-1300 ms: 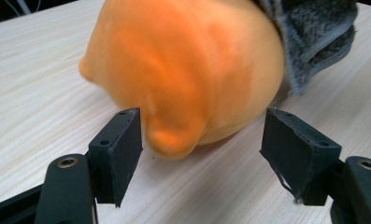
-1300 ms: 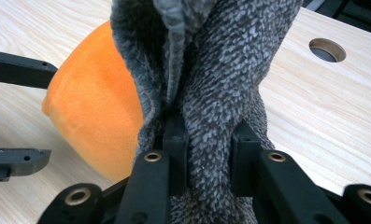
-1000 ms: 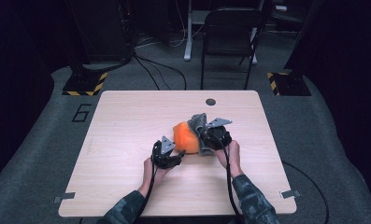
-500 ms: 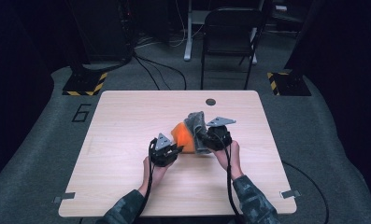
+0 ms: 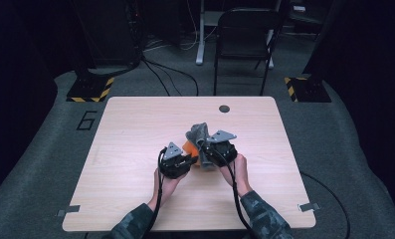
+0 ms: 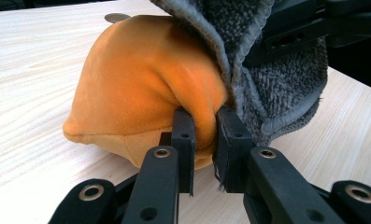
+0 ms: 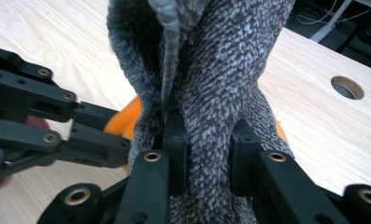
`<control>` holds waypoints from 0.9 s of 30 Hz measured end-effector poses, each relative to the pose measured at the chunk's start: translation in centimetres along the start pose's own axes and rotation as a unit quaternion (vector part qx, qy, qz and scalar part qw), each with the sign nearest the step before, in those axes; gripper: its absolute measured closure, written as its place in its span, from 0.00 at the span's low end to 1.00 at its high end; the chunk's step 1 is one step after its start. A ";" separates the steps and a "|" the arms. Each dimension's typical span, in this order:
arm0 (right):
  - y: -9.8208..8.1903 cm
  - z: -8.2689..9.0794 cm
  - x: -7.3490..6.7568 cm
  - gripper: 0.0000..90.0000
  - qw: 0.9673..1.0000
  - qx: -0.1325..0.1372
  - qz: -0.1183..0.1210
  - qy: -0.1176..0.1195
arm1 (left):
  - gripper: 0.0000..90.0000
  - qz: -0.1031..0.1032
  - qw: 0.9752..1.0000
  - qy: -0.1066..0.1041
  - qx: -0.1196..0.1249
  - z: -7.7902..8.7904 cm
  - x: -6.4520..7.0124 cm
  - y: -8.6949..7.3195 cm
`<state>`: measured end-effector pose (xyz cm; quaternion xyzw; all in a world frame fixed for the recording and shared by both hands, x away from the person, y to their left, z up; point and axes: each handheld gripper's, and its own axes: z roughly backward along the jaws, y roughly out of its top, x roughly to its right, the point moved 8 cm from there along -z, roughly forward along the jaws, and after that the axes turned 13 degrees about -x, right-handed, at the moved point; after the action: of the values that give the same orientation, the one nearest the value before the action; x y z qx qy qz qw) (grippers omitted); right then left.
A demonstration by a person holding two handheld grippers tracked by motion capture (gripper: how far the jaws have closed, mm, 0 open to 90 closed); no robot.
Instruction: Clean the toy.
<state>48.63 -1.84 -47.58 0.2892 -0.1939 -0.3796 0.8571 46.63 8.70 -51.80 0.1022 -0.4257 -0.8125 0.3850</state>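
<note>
On the light wooden table (image 5: 135,129) with a small round hole (image 5: 224,108) near its far edge, a soft orange plush cushion (image 6: 141,88) lies toward the middle, on the person's side of that hole. A fuzzy grey knitted cloth (image 7: 211,74) is draped over the cushion's right part and rises in a bunched fold above it, with its hemmed edge running along the orange fabric.

The left gripper (image 6: 205,135) sits just on the near-left side of the cushion. Its jaws have just been closing, and they now pinch a fold of the orange plush between the pads, right beside the hem of the grey cloth. In the high view this left gripper (image 5: 177,160) is held low, close to the tabletop, with the person's left hand (image 5: 166,183) behind it.

The right gripper (image 7: 205,140) is on the cushion's near-right side, and its jaws are pressed onto a thick twist of the grey cloth, which stands up between them. In the high view the right gripper (image 5: 219,149) almost touches the left one, with the right hand (image 5: 240,172) behind it. Both camouflage sleeves (image 5: 264,219) reach in from the near edge of the table.
</note>
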 end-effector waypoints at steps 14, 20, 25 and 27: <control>-2.2 -1.0 3.9 0.81 0.998 -0.027 -0.060 -0.012 | 0.87 0.009 1.000 -0.006 0.006 0.0 -0.4 0.1; -3.3 -1.9 5.3 0.81 0.995 -0.042 -0.084 -0.025 | 0.87 0.014 1.000 -0.012 0.009 0.0 -0.3 0.1; -4.5 -3.1 6.5 0.81 0.992 -0.061 -0.102 -0.032 | 0.87 0.014 1.000 -0.014 0.010 -0.1 -0.3 0.1; -4.9 -3.6 6.7 0.81 0.991 -0.068 -0.106 -0.036 | 0.87 0.013 1.000 -0.014 0.009 -0.1 -0.2 0.1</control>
<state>52.31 -8.37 -52.69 0.2351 -0.1666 -0.4911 0.8221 46.91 8.78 -51.80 0.0885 -0.4400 -0.8049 0.3882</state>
